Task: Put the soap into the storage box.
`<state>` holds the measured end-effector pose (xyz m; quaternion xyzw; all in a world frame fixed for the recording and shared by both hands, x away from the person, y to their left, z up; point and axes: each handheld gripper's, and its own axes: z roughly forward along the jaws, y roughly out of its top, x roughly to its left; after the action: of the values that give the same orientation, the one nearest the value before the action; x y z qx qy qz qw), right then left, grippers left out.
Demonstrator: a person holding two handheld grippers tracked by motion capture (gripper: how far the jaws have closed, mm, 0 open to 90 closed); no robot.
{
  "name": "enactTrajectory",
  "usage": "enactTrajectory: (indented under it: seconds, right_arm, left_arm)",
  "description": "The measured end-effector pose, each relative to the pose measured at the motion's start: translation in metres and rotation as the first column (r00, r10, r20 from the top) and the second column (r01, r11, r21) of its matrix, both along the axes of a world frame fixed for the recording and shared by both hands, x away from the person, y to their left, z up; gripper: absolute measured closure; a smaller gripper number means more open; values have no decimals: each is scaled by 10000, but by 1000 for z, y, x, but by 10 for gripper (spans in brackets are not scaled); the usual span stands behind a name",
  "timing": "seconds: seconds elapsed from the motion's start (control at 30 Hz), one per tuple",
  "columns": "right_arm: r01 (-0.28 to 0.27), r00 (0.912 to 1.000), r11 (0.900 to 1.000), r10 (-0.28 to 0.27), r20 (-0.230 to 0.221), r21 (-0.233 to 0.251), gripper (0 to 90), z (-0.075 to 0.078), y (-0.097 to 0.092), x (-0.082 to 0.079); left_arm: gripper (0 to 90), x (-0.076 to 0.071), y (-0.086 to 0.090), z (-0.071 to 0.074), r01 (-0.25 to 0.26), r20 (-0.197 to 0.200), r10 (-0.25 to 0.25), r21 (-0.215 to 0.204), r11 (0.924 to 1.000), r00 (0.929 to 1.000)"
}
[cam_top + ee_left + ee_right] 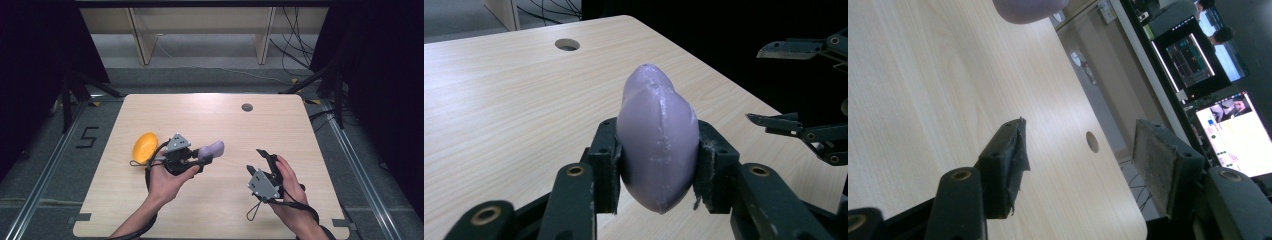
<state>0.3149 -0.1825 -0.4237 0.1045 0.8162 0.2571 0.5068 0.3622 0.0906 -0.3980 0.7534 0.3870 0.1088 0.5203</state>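
A: Where is the purple object [658, 142]?
B: Mid-tabletop, pinched by the left gripper [658, 165]; the right gripper [1078, 165] stands spread and empty toward the right edge.
A: Risk?
B: Its rounded sides may slip from the pads during a handover.

Orange bowl-like thing [145, 147] on wooden table [280, 130], round hole [247, 107].

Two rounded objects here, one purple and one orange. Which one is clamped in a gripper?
The purple object, clamped between the pads of the left gripper. The orange object lies on the table to that gripper's left, held by nothing.
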Motion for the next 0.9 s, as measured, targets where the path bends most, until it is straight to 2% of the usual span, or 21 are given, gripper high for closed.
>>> enactTrajectory:
  seconds: [0.03, 0.17, 0.27, 0.3, 0.37, 0.4, 0.6, 0.83, 0.87, 0.9]
  right_arm:
    - [26, 10000, 9999, -26, -17, 118, 403, 0, 0, 0]
    - [39, 9999, 9995, -34, -138, 321, 414, -1, -1, 0]
    - [73, 9999, 9997, -70, -147, 227, 418, -1, -2, 1]
    - [70, 9997, 9991, -61, -224, 417, 418, -2, -2, 1]
    - [118, 9997, 9995, -112, -216, 294, 420, -1, -3, 1]
    - [9, 10000, 9999, -8, -85, 120, 421, 0, -3, 3]
    - [174, 9991, 9984, -153, -399, 537, 423, -3, -4, 2]
    - [260, 9989, 9984, -239, -413, 504, 424, -3, -6, 4]
    - [148, 9995, 9994, -139, -283, 321, 424, -2, -6, 5]
    - [177, 9993, 9993, -166, -330, 333, 424, -2, -7, 4]
  left_arm:
    - [588, -1, 2, 1, -53, 32, 52, 90, 9999, 10000]
    - [588, -2, 5, 1, -106, 82, 106, 6, 9999, 9999]
    - [588, -3, 9, 1, -236, 92, 236, 32, 9997, 9997]
    - [588, -3, 10, 1, -272, 97, 272, 29, 9996, 9996]
    - [588, -3, 13, 0, -167, 146, 167, 2, 9999, 9998]
    - [588, -4, 13, 0, -265, 107, 265, -20, 9996, 9996]
    - [588, -6, 18, 0, -367, 121, 367, 30, 9993, 9993]
    - [588, -8, 20, 0, -452, 204, 452, -6, 9990, 9988]
    - [588, -9, 20, 1, -499, 210, 499, 2, 9988, 9985]
    - [588, -8, 22, 1, -441, 291, 439, 76, 9990, 9986]
